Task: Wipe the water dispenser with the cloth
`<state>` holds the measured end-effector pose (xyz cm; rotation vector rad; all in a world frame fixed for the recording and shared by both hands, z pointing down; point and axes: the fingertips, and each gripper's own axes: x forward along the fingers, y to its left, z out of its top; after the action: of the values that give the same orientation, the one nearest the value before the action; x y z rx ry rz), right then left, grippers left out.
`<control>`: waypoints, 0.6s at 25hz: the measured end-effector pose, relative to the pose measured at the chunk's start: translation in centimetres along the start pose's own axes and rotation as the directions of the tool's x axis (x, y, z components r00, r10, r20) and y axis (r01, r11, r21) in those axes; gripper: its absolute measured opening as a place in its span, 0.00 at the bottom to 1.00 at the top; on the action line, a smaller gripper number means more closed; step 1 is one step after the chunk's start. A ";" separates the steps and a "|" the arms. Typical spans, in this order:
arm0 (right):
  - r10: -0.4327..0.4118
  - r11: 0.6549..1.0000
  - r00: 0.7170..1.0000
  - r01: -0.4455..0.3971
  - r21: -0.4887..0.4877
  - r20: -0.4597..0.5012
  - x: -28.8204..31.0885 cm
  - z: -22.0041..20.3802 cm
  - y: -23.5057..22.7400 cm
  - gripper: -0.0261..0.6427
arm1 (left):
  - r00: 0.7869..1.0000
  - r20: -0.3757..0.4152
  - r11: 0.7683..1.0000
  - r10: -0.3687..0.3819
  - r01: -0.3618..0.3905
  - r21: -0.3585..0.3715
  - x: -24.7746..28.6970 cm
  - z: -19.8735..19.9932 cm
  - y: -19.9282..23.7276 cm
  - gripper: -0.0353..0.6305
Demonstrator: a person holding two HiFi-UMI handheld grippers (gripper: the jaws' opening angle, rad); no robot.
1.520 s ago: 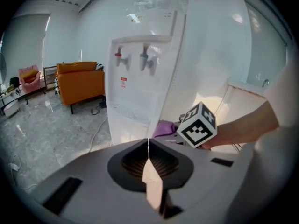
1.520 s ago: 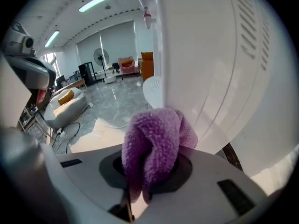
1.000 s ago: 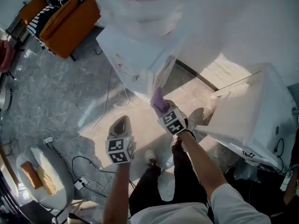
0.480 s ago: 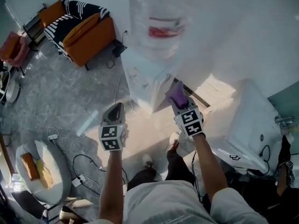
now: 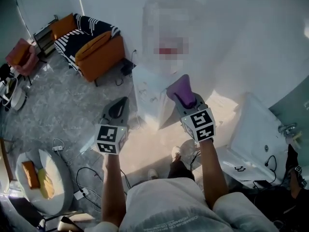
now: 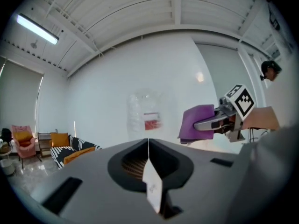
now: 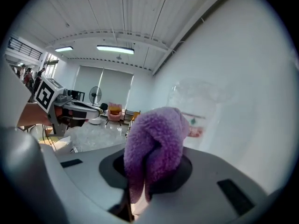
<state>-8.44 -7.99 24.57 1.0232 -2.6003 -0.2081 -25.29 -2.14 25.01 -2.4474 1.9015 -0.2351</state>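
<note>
The white water dispenser (image 5: pixel 150 94) stands against the wall, its clear bottle (image 5: pixel 169 28) on top partly hidden by a mosaic patch. My right gripper (image 5: pixel 184 96) is shut on a purple cloth (image 5: pixel 179 87), held up in front of the dispenser's right upper edge; whether it touches is unclear. In the right gripper view the fluffy cloth (image 7: pixel 156 143) bulges from the shut jaws, with the bottle (image 7: pixel 198 113) beyond. My left gripper (image 5: pixel 119 110) is shut and holds nothing, left of the dispenser. The left gripper view shows the bottle (image 6: pixel 145 118) ahead and the cloth (image 6: pixel 196 122) at right.
An orange sofa with a striped blanket (image 5: pixel 94 47) and a pink chair (image 5: pixel 21 54) stand at the far left. A white cabinet (image 5: pixel 260 129) is at the right. Cables (image 5: pixel 82 173) and a round grey cushion (image 5: pixel 41 178) lie on the floor at lower left.
Both grippers have risen and moved forward toward the dispenser's upper part. The cloth stays in the right gripper. The head view has tilted up, showing more wall.
</note>
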 end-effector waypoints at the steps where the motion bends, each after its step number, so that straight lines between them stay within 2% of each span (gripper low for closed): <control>1: -0.003 1.000 1.000 0.003 -0.011 0.011 -0.5 0.8 0.1 0.12 | 1.000 0.013 1.000 -0.002 0.001 0.015 -0.5 0.9 0.0 0.08; 7: -0.004 0.999 0.996 0.007 -0.042 0.092 -3.6 5.0 0.7 0.12 | 0.997 0.076 0.992 -0.029 0.019 0.123 -3.2 5.6 -0.6 0.08; 15: 0.016 0.997 0.987 -0.003 -0.076 0.161 -6.4 8.5 1.9 0.12 | 0.992 0.113 0.986 -0.061 0.043 0.161 -5.5 8.5 -1.8 0.08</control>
<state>-8.31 -2.12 15.42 1.0057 -2.7173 -0.3996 -23.74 3.09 16.29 -2.3534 1.7040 -0.2291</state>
